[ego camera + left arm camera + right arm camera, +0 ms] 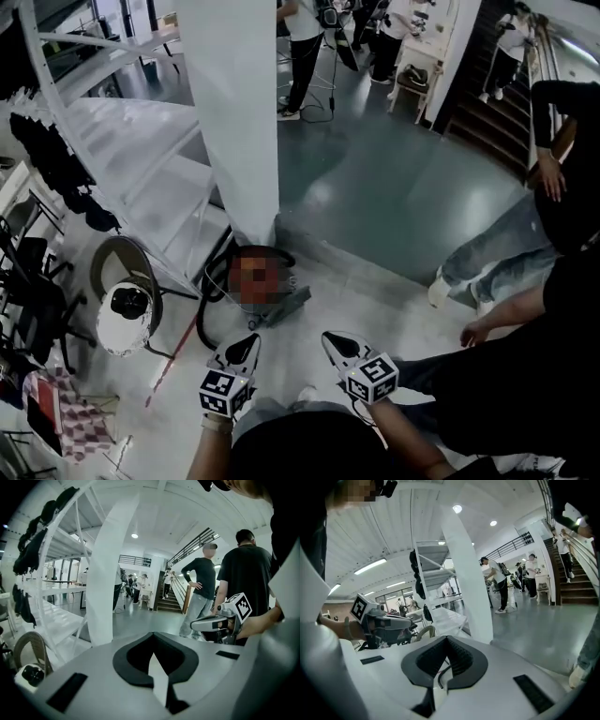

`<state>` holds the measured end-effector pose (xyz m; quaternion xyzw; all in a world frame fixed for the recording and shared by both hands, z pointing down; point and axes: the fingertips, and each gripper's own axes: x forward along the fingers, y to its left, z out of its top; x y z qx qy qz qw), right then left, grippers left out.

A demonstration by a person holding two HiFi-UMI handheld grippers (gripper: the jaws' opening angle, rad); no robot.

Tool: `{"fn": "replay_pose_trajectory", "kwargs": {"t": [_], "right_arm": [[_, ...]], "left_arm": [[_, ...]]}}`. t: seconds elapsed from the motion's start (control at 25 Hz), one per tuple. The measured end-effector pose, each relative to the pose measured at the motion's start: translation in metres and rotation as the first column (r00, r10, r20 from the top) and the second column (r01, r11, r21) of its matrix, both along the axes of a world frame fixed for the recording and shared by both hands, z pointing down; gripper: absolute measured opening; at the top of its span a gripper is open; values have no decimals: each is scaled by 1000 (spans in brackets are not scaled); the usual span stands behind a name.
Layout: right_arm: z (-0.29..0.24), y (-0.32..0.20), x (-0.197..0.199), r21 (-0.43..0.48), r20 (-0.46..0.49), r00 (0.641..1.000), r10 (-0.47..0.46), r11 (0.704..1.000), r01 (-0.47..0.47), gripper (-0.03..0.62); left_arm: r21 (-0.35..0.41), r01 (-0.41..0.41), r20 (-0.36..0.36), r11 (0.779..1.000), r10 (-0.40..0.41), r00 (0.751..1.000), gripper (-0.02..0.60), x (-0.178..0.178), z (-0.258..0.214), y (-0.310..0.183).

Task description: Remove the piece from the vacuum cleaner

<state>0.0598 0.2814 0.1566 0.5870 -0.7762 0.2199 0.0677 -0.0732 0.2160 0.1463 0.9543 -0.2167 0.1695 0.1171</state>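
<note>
A white square pillar [230, 112] stands at the upper centre of the head view. It rises from a glossy dark grey-green floor [394, 187], which meets a pale speckled floor strip [366, 300] lower down. A white metal shelving rack [122, 141] fills the upper left. A dark staircase [492, 117] climbs at the upper right. Round ceiling lamps [457, 509] glow in the white ribbed ceiling [393, 531].

Cool, even light comes from round ceiling lamps [457, 509], and the grey floor [394, 187] carries a dull sheen. Shadows are soft. Both gripper views bend hard toward dark, vignetted edges. The left gripper [152, 635] is out of focus nearest the lens.
</note>
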Motion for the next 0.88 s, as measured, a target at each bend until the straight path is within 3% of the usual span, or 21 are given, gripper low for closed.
{"fn": "replay_pose_trajectory", "kwargs": {"t": [0.24,0.56,0.88], "right_arm": [[12,-42,-15,-41,-9,998,-69,997,69,28],[49,-119,-38,-124,-63,994,-85,989,77,28],[118,-171,-55,-274,-153,976,-158,955,112,28]], "left_arm": [[-22,53,29,998,-52,998,18,-20,16,-30],[-79,57,49,995,-53,997,18,-55,54,-100],[-145,62,116,987,-45,992,20,-69,119,-147]]}}
